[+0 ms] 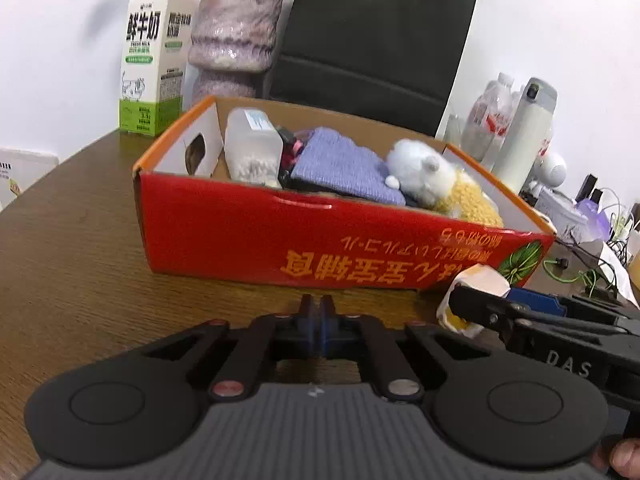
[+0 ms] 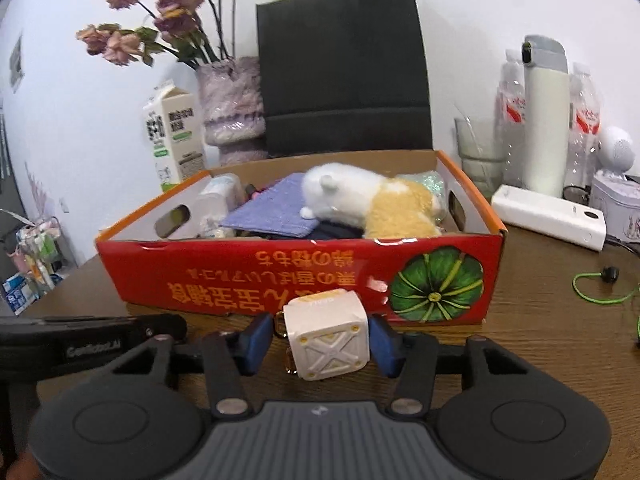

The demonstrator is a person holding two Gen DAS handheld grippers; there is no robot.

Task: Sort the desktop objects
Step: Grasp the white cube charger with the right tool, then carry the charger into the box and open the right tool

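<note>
A red cardboard box [image 1: 248, 236] [image 2: 224, 276] stands on the wooden table. It holds a white and yellow plush toy [image 1: 424, 172] [image 2: 360, 200], a purple knit cloth [image 1: 340, 164] [image 2: 272, 208] and a clear plastic bottle [image 1: 252, 148]. In front of the box a small white cube [image 2: 328, 340] [image 1: 476, 280] sits between the blue pads of my right gripper [image 2: 320, 320]. The right pad is at its side, and a narrow gap shows on the left. My left gripper [image 1: 317, 304] is shut on nothing, over bare table before the box.
Behind the box stand a milk carton [image 1: 152, 60], a pink vase [image 1: 236, 32] with dried flowers and a black paper bag [image 1: 372, 40]. At the right are a white thermos [image 2: 546, 120], water bottles, a glass, a white power bank [image 2: 548, 216] and green cables [image 2: 600, 292].
</note>
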